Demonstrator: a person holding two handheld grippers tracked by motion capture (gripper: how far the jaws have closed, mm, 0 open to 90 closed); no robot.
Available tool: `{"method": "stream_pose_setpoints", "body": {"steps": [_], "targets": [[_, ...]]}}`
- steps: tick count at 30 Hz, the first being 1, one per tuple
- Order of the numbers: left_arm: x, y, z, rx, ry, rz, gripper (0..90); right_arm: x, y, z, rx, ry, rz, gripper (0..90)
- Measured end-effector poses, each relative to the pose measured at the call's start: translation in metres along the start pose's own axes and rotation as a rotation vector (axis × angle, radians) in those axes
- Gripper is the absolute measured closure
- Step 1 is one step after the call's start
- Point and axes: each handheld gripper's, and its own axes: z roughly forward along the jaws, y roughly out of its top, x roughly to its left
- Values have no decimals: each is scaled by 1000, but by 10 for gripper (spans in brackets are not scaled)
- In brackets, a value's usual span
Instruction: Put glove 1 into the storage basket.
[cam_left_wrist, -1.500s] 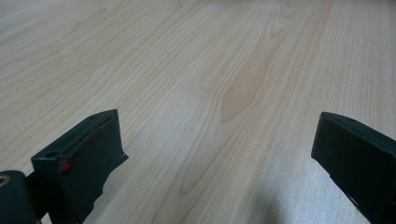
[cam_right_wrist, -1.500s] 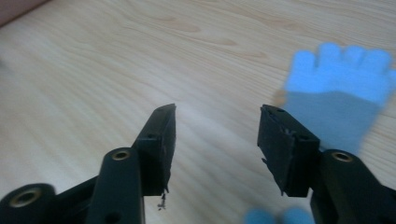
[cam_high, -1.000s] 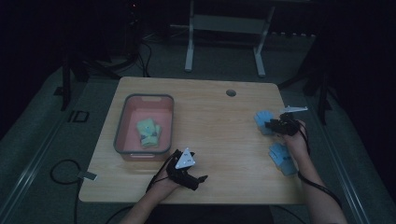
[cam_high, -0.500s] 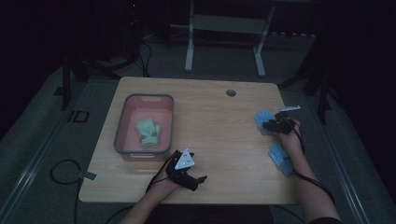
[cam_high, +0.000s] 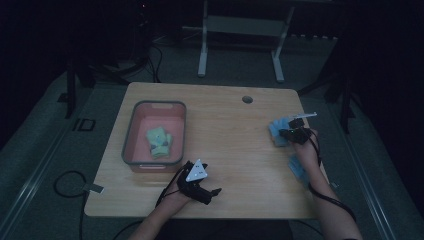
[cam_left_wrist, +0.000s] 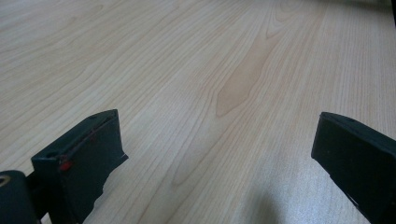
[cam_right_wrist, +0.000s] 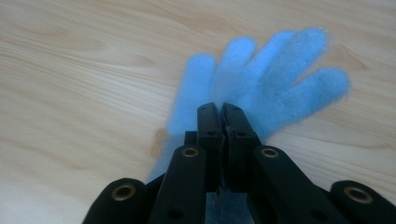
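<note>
The wooden table (cam_high: 230, 130) carries every item. The red bin (cam_high: 131, 150) stands on its left half, and a pale green glove (cam_high: 159, 142) lies inside it. Along the right edge lie two blue gloves, well apart from the bin: the blue glove (cam_high: 278, 133) farther up, and a second blue glove (cam_high: 299, 170) nearer the person, beside the right forearm. The left gripper (cam_high: 212, 192) rests on the table near the front edge, just in front of the bin; in the left gripper view its jaws stand wide apart over bare wood (cam_left_wrist: 219, 93), with nothing between them. The right gripper (cam_high: 284, 133) sits over the upper blue glove. In the right gripper view its jaws have just been closing and now meet, pads pressed together at the cuff end of the blue glove (cam_right_wrist: 271, 79), whose fingers spread flat on the wood beyond the tips. The fabric appears pinched between the pads.
</note>
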Motion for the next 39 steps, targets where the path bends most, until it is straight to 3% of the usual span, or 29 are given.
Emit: {"method": "stream_pose_setpoints", "body": {"steps": [6, 9, 15, 17, 25, 34, 39], "targets": [[-1, 0, 0, 4, 1, 5, 20, 43, 2, -24, -39, 81, -25, 871], [-1, 0, 0, 2, 4, 6, 20, 63, 1, -32, -52, 85, -34, 871], [-1, 0, 0, 1, 4, 7, 20, 87, -3, -42, -73, 100, -7, 871], [-1, 0, 0, 3, 6, 8, 20, 101, -5, -45, -79, 109, -1, 871], [-2, 0, 0, 3, 7, 17, 20, 141, -16, -50, -87, 139, -25, 871], [-2, 0, 0, 2, 7, 27, 20, 167, -31, -44, -73, 172, -31, 871], [-2, 0, 0, -4, 4, 25, 20, 172, -38, -33, -47, 168, -49, 870]]}}
